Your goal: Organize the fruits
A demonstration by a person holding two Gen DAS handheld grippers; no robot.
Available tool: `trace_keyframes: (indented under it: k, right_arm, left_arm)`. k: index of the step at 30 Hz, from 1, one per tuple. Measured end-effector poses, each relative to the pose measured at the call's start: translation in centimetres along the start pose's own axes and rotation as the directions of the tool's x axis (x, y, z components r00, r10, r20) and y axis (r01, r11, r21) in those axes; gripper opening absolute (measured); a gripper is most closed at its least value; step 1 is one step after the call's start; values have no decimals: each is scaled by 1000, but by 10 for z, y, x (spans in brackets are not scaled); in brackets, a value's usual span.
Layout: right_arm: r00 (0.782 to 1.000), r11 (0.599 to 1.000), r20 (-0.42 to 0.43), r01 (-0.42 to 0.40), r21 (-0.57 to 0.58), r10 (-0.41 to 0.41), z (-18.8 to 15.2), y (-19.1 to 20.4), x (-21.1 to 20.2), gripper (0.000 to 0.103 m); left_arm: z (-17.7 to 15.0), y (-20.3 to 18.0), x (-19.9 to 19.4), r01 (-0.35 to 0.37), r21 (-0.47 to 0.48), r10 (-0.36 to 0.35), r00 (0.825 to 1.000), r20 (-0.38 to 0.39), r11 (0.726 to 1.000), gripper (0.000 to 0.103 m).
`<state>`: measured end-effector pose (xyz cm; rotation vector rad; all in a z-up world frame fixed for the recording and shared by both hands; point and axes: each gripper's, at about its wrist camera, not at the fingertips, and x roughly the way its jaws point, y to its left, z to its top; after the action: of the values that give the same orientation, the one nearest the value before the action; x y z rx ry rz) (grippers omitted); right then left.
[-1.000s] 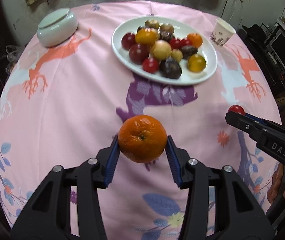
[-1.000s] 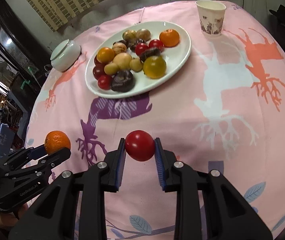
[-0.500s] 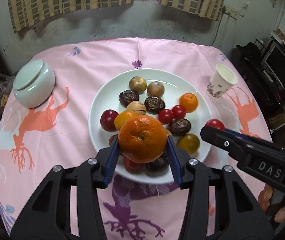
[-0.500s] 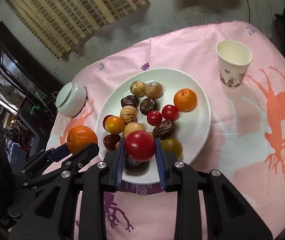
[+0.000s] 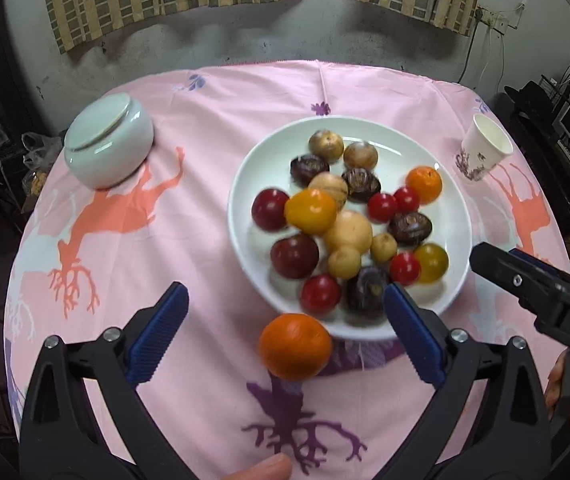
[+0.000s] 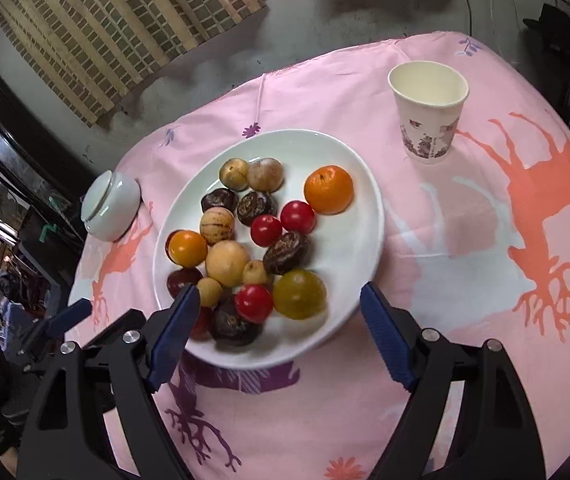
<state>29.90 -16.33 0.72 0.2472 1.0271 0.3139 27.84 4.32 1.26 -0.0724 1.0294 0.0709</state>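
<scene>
A white plate point(image 5: 457, 216) with several fruits stands on the pink cloth. My left gripper point(image 5: 285, 292) hovers at its near rim with the jaws opening wide. The orange point(image 5: 295, 346) is blurred between the jaws, clear of both pads, just in front of the rim. My right gripper point(image 6: 280, 289) is over the plate point(image 6: 349, 248), its jaws also opening, with nothing pressed between them. A red tomato point(image 6: 253, 303) lies among the fruits below it. Another orange point(image 6: 329, 189) sits at the plate's far side.
A lidded white bowl point(image 5: 109, 146) stands at the left of the cloth and a paper cup point(image 6: 429, 112) at the far right. The right gripper's finger point(image 5: 525, 280) reaches in beside the plate. A wall and curtains close the far side.
Both grippers moved forward over the plate's near rim. The left jaws sprang apart and let go of the orange. The right jaws opened and the red tomato dropped among the fruits.
</scene>
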Motion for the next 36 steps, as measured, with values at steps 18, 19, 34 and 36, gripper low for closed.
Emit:
trace_keyframes:
  k: [18,19,34,36]
  right_arm:
    - [990,986,-50,125,-106,-131,-120,11,-55,90]
    - [991,988,-48,118,-100,-123,-120,11,-57,90]
    - [987,986,-65,142,-89,-148,-134,-3,-61,90]
    - [987,986,-67,143,-83,-149,-135,-4,-60,90]
  left_arm:
    - [-131,36,-66,-26,-84,20,997,-76,996,101]
    - [-135,37,-66,-32,-78,25,996,-83,996,101]
    - [-142,7,-61,-8,4,9,995,-100,1000,101]
    - [-141,5,-62,-4,2,4,996,-94,1000,101]
